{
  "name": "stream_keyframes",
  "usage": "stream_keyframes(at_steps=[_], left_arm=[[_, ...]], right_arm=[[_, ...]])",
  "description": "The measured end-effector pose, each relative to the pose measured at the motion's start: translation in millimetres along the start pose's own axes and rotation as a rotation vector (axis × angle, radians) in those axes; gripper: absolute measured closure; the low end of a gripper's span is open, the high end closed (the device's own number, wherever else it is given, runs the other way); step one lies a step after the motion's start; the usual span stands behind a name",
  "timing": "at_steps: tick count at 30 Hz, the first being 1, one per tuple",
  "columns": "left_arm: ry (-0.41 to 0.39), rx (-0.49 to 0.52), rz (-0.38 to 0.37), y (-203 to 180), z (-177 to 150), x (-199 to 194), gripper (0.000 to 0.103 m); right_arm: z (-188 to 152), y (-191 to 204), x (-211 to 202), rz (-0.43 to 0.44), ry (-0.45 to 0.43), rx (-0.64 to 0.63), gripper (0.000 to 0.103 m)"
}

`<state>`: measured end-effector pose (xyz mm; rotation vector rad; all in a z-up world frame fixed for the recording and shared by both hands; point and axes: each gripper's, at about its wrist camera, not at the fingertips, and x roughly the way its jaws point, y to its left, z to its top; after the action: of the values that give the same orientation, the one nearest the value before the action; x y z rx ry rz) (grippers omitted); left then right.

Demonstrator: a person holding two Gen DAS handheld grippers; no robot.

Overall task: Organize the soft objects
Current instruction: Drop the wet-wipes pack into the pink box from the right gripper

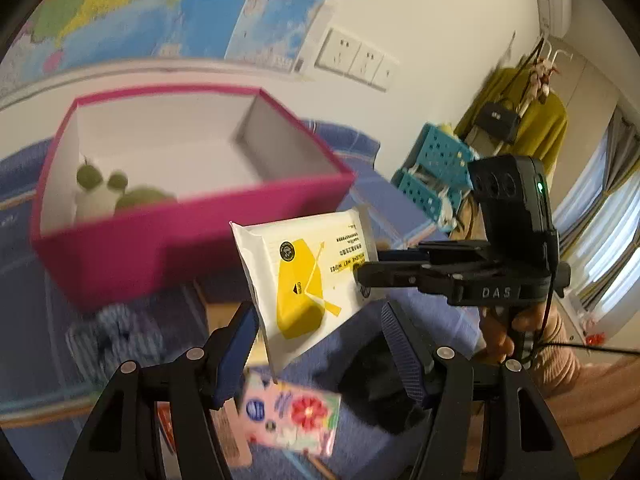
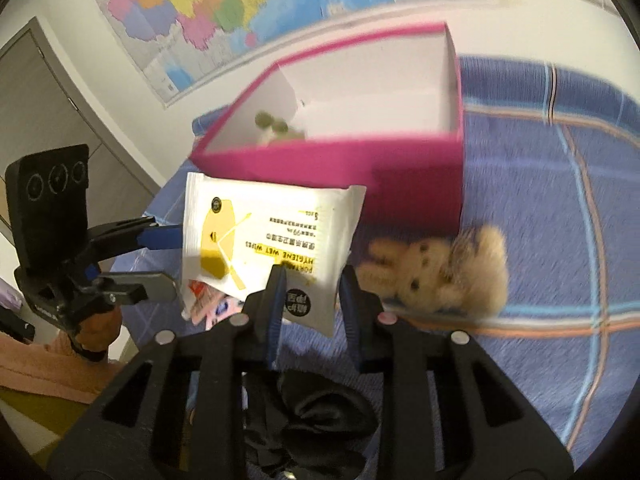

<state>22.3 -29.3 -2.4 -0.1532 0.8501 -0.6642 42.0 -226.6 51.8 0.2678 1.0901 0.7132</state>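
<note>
Where the right gripper point(image 2: 312, 280) meets the pack point(image 2: 272, 232), both blue pads press on the pack's near edge. The jaws are narrow and clamped on it. In the left wrist view the same jaws pinch the pack's right edge, one finger in front and one behind.

Left gripper point(image 1: 318, 312): jaws about half open. The pack's lower corner hangs between them. The left pad point(image 1: 240, 340) touches the pack's edge; the other pad stands clear of it. Whether this counts as a grip cannot be told.

Pack position: raised off the cloth point(image 2: 540, 240), in front of the near wall of the box point(image 2: 360, 160). Its long axis runs roughly from one gripper to the other. The printed face is turned toward both cameras, and the lettering reads upside down.

Count:
- one pack of wipes;
- one pink box, open on top, with one green and white plush point(image 1: 100, 192) in its left corner;
- one beige plush point(image 2: 436, 272) lying on the cloth just beside the box;
- one black fabric point(image 2: 316, 412) below the right gripper;
- one pink packet point(image 1: 292, 416) on the cloth under the pack;
- one blue-striped knit point(image 1: 116, 340) before the box.
</note>
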Motion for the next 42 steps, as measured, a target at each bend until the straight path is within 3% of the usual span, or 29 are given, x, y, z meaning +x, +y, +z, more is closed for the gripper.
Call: stream_keyframes(at_steps=[12, 19, 30, 32, 35, 42], left_arm=[[-0.089, 0.005, 0.052, 7.3, 69.5, -2.1, 0.039], [-0.091, -0.024, 0.079, 20.1, 101.1, 14.6, 0.039], [-0.01, -0.133, 0.071, 55.1, 112.5, 57.2, 0.039], [0.009, -0.145, 0.077, 58.5, 112.2, 64.0, 0.038], [0.035, -0.177, 0.088, 65.5, 112.7, 73.1, 0.038], [0.065, -0.212, 0.115, 80.5, 108.4, 79.2, 0.038]], right_arm=[[66.3, -7.3, -14.4, -0.052, -0.119, -0.06, 0.073], [95.2, -19.9, -4.7, -0.087, -0.103, -0.057, 0.073], [108.5, -46.4, 25.5, -0.133, -0.026, -0.005, 0.072], [109.2, -50.0, 26.9, -0.145, -0.029, 0.012, 0.072], [109.0, -54.2, 25.1, -0.169, -0.047, 0.045, 0.064], [99.4, -39.7, 7.1, -0.156, -0.086, 0.014, 0.063]])
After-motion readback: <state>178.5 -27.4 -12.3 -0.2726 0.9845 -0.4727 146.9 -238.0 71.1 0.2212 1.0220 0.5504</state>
